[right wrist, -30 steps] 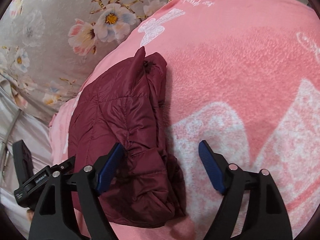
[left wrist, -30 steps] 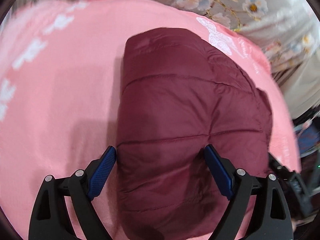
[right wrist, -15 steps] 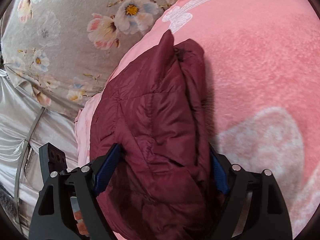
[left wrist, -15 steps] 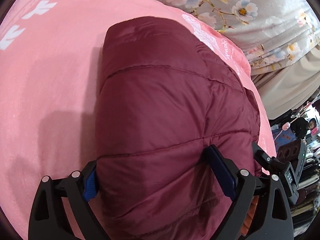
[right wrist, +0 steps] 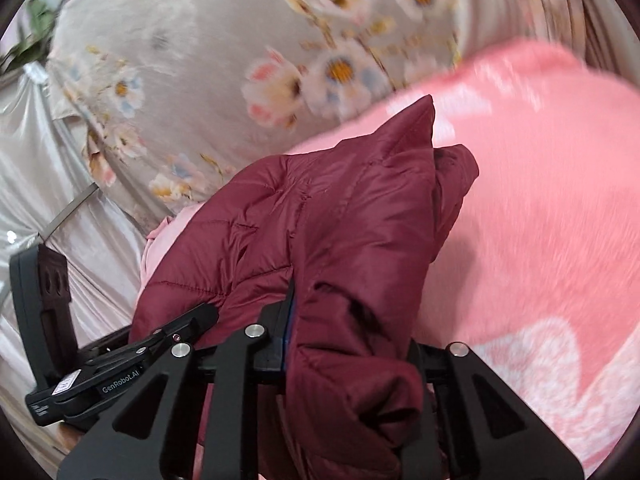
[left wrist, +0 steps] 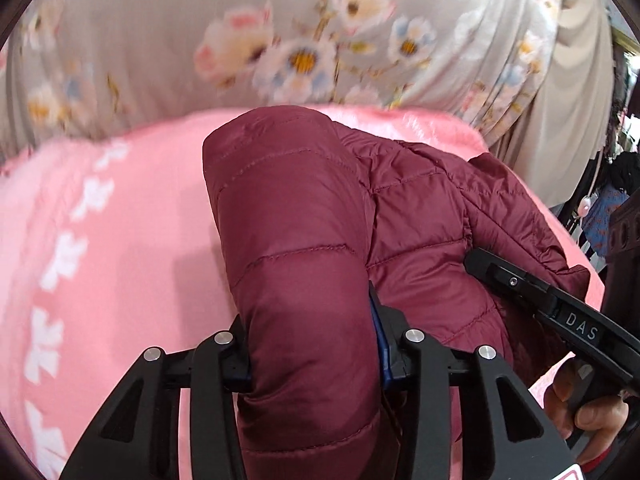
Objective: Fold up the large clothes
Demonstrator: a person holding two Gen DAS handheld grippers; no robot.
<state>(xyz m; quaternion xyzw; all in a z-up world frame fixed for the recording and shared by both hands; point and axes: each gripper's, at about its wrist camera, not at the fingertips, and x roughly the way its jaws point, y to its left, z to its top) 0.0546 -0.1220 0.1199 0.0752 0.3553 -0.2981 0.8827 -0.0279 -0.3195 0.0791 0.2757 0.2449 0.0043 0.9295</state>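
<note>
Left wrist view, nearest first: the left claw (left wrist: 312,356) has just been closing, and its jaws are now clamped on a thick roll of the maroon quilted jacket (left wrist: 296,208), where half a second ago they stood wide on either side of the same padding. The fabric bulges out above and below the pads. Beyond the grip, the rest of the jacket slopes away over the pink blanket (left wrist: 120,240) on the bed, with the flowered grey cloth (left wrist: 280,40) behind it now filling far more of the frame than before, which suggests a lift. At the right edge the other tool reaches in, with a hand (left wrist: 588,404) on its handle.

Right wrist view: the right claw (right wrist: 352,344) has likewise just been closing and is pinched tight on a bunched corner of the jacket, far narrower than 1 second ago. Further off, a pointed fold stands up against the blanket.

My reading: both ends are secured, so the bundle looks ready to be carried or turned over for the next fold.
</note>
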